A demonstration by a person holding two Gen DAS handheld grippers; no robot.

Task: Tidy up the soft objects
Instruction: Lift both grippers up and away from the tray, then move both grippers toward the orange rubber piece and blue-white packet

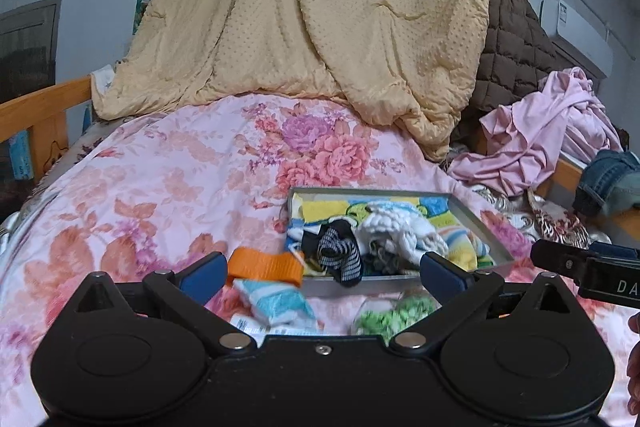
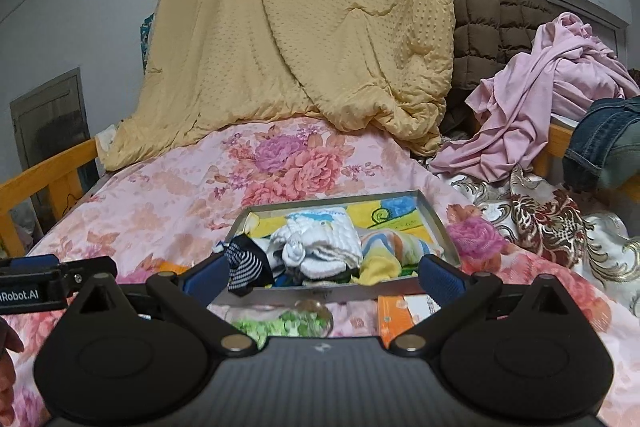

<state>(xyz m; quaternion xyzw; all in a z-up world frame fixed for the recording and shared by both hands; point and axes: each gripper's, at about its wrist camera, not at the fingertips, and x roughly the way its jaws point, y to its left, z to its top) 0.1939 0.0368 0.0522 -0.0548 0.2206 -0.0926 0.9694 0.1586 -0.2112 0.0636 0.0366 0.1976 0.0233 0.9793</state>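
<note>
Left wrist view: the left gripper (image 1: 320, 273) has its jaws spread wide with nothing between the pads. The landmark is the grey tray (image 1: 486, 223) on the floral quilt (image 1: 160, 171). It lies ahead of this gripper and a little to its right, with its long axis running across the view. Inside it are a striped sock (image 1: 340, 251), a white knit piece (image 1: 400, 231) and a bright printed cloth (image 1: 460, 239). Loose items sit on the near side of the tray: an orange strap (image 1: 264, 265) just off its near left corner, a blue-and-white packet (image 1: 276, 301) nearer still, and something green (image 1: 396, 315) below the tray's front wall. The strap and packet lie almost straight ahead of the left jaws, so this hand looks the nearer one for them. The right gripper's body (image 1: 588, 269) shows at the tray's right.

Right wrist view: the right gripper (image 2: 320, 273) is likewise wide apart and empty. The tray (image 2: 440, 227) is dead ahead, its front wall spanning between the fingers. The sock (image 2: 246, 267) drapes over the near left corner. The green thing (image 2: 284, 325) lies just before the front wall; an orange box (image 2: 400, 315) sits by the near right corner, closest to this hand.
</note>
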